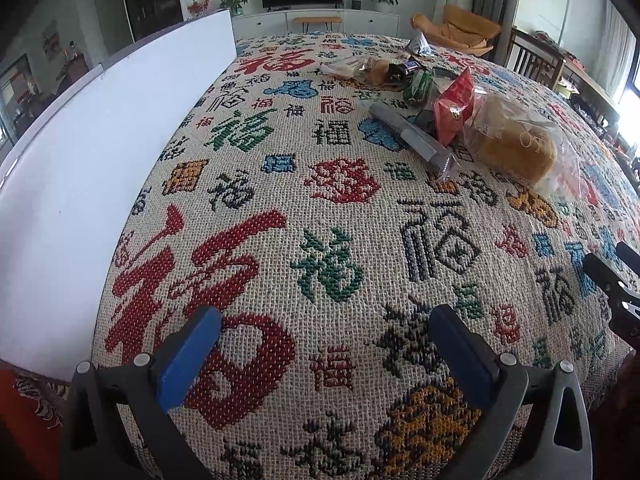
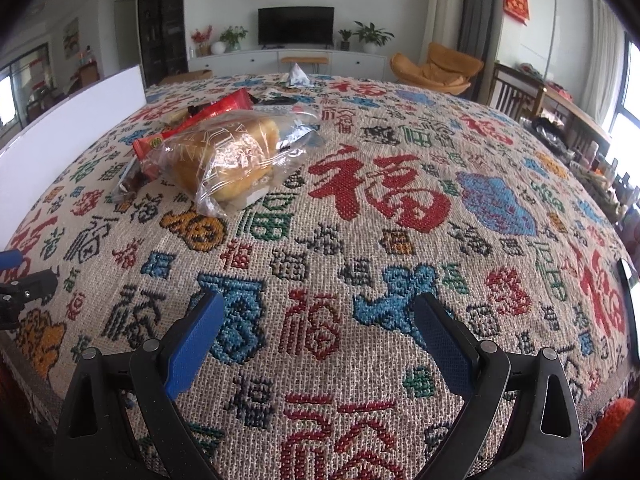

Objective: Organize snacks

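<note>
Nearest, both handheld tools hover low over a table covered by a woven beige cloth patterned with red, blue, green and black characters. The left gripper, black with blue pads, has its jaws spread wide and holds nothing. The right gripper, of the same make, also has its jaws wide and empty.

Beyond them lies bare cloth, and past that the snacks, in one loose pile well apart from both tools. Closest in the pile is a clear plastic bag holding a golden-brown bread loaf, lying on its side. Just beside it on its left, touching, is a long dark-grey foil-wrapped bar and a red pillow-shaped snack packet leaning against the bread bag. Farther back are a green wrapped snack and several smaller packets, too jumbled to tell apart. A tall white board stands along the table's left edge. At the far edge sits a small crumpled silver-blue packet; behind it are a television and potted plants.

No sorting appears to have begun. The bread bag seems the sensible first pick, since it is nearest the right tool. Pinching the loose plastic rather than the soft loaf would likely avoid crushing it, and lifting it slowly should keep the leaning red packet from tumbling.
</note>
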Available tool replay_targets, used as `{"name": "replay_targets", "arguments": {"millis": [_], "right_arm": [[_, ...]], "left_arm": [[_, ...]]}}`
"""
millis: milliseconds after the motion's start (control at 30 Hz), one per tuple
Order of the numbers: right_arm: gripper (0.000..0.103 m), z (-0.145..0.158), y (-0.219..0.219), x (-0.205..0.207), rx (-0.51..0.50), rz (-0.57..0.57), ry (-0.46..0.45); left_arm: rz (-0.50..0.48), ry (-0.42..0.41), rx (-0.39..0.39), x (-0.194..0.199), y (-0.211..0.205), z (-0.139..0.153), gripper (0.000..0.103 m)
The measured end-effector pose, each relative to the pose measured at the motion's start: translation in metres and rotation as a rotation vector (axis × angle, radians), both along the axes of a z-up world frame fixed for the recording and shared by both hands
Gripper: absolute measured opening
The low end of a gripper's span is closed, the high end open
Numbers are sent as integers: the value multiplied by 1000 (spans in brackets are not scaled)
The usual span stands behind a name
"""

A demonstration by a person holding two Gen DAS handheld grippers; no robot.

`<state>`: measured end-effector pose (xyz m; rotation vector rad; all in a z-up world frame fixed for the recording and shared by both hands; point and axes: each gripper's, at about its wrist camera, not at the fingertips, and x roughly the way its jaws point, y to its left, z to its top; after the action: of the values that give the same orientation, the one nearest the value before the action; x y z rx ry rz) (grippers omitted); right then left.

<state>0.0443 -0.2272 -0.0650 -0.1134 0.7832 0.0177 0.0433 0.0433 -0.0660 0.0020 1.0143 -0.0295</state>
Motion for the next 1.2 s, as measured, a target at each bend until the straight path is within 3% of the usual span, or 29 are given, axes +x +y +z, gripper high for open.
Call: {"name": "replay_targets", "arguments": {"millis": [133,267,533,667,1200], "right_arm": [[97,-3,-3,3,40,-9,38],[97,-4,-6,4,71,-10,49],[98,-4,-4,6,89,-4,42],[98,-4,-4,6,89,-4,41],[98,-4,-5,6,87,-4,41]], "left_arm": [[-35,53,-75,20,2,7,103],[-51,49,-160,42,-2,20,103],[-53,56,-139,95,-30,20,103],[-34,55,-88,110,-34,14,103],[20,64,-37,110,0,11,103]]}}
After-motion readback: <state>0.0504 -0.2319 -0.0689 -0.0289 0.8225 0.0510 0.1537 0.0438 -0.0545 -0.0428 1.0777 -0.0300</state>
